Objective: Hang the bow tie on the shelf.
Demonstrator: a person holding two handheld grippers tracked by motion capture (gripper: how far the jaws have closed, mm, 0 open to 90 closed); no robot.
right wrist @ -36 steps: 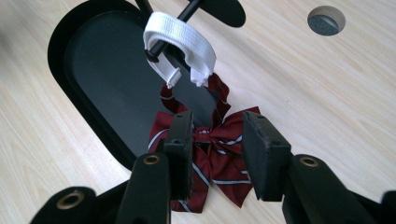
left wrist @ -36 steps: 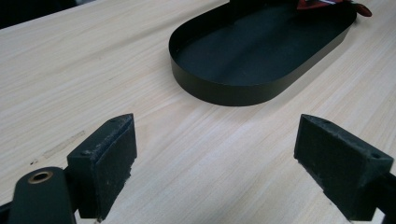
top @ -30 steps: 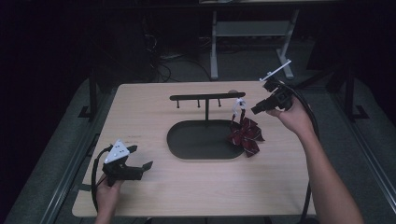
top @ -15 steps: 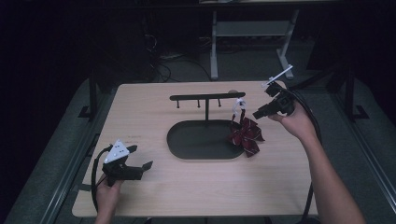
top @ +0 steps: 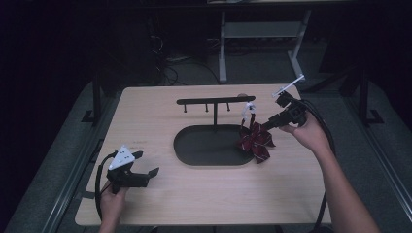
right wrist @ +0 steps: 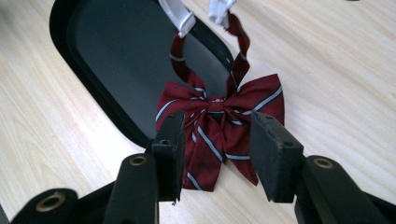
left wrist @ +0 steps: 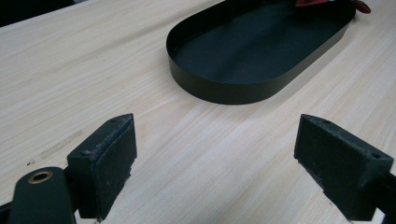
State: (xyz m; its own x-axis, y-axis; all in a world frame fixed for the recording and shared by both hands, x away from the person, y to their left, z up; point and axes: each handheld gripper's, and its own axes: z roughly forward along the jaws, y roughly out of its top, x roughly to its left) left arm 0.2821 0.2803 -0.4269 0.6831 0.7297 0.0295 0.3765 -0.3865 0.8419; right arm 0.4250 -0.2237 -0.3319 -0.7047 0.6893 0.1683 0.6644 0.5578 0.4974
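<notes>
A: High view? Bow tie (top: 256, 144) hung off rack (top: 215, 101) at tray (top: 194, 150) 3 o'clock; right gripper (top: 266, 125) beside it.

B: Left gripper (left wrist: 215, 163) view: jaws wide, empty. Right gripper (right wrist: 215, 154) view: jaws apart, straddling bow's tail w/o pinching. I'd have centred on knot before closing.

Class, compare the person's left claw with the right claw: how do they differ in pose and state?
The left claw gapes wide over bare table; the right claw is narrower, straddling the bow tie. The left sits near the table's front edge; the right is held up beside the tray. Both have black jaws.
</notes>
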